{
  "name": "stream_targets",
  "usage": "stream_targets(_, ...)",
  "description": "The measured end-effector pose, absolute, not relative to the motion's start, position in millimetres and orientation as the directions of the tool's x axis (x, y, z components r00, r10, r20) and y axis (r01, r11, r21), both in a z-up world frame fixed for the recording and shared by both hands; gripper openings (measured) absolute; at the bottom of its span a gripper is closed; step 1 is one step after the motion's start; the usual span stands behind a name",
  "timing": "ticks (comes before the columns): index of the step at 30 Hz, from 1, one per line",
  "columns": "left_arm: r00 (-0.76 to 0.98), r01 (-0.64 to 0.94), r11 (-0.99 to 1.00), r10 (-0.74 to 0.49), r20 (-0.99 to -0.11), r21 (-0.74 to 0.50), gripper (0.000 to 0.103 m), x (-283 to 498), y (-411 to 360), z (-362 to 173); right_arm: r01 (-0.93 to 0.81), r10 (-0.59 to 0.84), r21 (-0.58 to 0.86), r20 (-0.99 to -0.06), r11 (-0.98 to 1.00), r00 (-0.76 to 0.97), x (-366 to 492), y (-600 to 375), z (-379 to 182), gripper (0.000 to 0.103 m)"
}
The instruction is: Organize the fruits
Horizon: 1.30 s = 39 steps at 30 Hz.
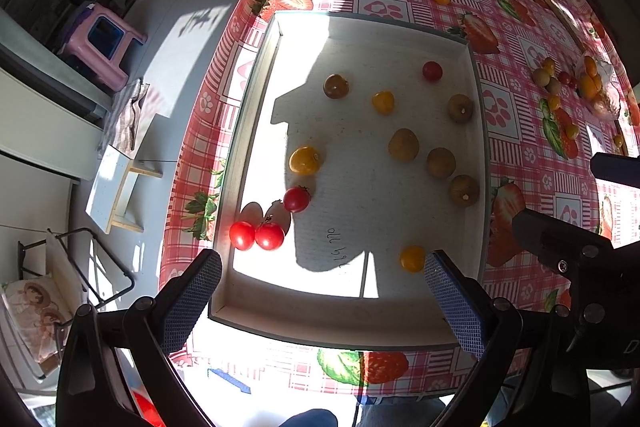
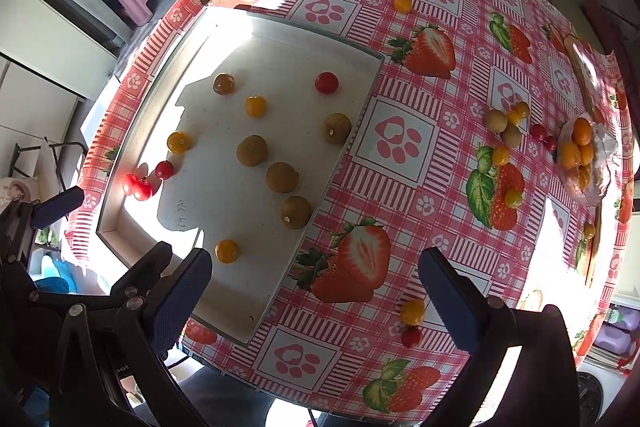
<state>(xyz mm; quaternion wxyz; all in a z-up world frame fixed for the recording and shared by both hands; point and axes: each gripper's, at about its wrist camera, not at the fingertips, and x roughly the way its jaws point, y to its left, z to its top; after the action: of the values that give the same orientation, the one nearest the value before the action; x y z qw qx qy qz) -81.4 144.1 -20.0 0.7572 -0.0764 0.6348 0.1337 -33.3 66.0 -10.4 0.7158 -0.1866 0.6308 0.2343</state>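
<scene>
both grippers hang open and empty over a white tray [image 1: 248, 115] on a strawberry-print tablecloth [image 2: 400, 139], mid-way through a fruit sort by the look of it. left gripper [image 1: 322, 287] sits above the tray's near rim, jaws spread wide, nothing btwn them; right gripper [image 2: 316, 287] hovers over the tray's near right corner and the cloth, also spread wide w/ no load.

the tray already carries sorted-looking clusters: red cherry tomatoes [image 1: 256, 235] touching as a pair in the sunlit near-left corner w/ a third just beside; brown round fruits [image 1: 440, 163], poss. longans, strung along the right wall; yellow cherry tomatoes [image 1: 305, 160] scattered through the middle, one [image 1: 412, 258] just beside the left gripper's right finger. one red and one darker fruit sit apart at the far end, so the grouping seems only partly done.

plenty waits outside the tray. a yellow tomato [image 2: 412, 311] and a red one [image 2: 411, 337] lie on the cloth just beside the right gripper's right finger, prob. the nearest next picks. a mixed pile [image 2: 508, 127] sits well apart to the right, near a clear bag of orange fruits [image 2: 578, 151], and a lone yellow tomato [image 2: 402, 4] lies beyond the tray's far edge.

round, smooth fruit may roll when nudged; a soft, centred pinch looks wise.
</scene>
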Motion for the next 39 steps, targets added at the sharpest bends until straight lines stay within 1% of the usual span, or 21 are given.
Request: stream_targets(39, 0.16, -0.264, 0.963, 0.093, -0.983, 0.048, 0.102, -79.4, 139.8, -18.6, -0.54, 0.105, 0.04, -0.99, 0.841, 0.091, -36.6, 67.4, -9.6, 0.103)
